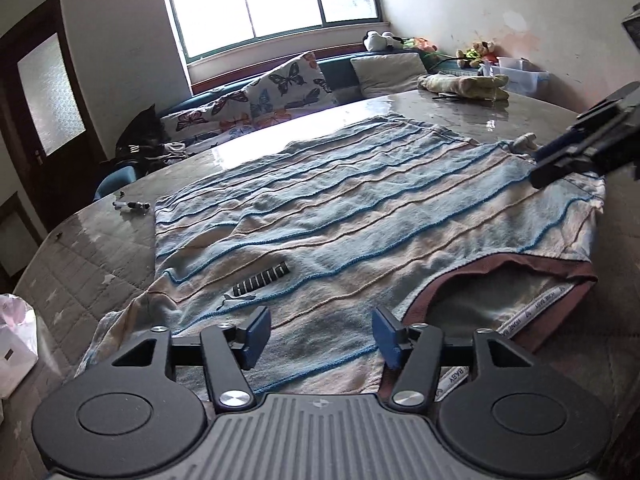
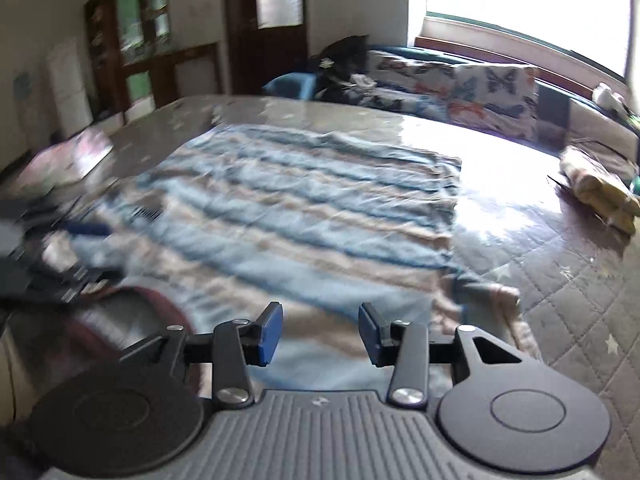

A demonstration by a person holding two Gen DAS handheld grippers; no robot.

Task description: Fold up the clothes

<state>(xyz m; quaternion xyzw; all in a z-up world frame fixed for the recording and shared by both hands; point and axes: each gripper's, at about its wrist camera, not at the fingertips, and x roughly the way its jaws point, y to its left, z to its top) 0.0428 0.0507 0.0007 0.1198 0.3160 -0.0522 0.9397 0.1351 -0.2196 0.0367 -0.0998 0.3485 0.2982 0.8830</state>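
Observation:
A striped blue and beige shirt (image 1: 340, 208) lies spread flat on the table, its brown collar (image 1: 500, 276) towards me and a black logo (image 1: 260, 276) on the chest. My left gripper (image 1: 320, 336) hovers open over the shirt's near edge, beside the collar, with nothing between its pads. My right gripper (image 1: 560, 160) reaches in from the right over the shirt's far shoulder. In the blurred right wrist view the right gripper (image 2: 320, 332) stands open above the shirt (image 2: 300, 208), holding nothing. The left gripper (image 2: 80, 232) shows there as a dark blur at the left.
The table (image 1: 100, 264) has a quilted cover under a glossy sheet. A folded yellowish cloth (image 1: 464, 84) and a clear plastic box (image 1: 520, 74) sit at the far right. Pens (image 1: 132, 206) lie left of the shirt. A white bag (image 1: 12, 344) is at the left edge. Butterfly cushions (image 1: 280, 88) line a bench beyond.

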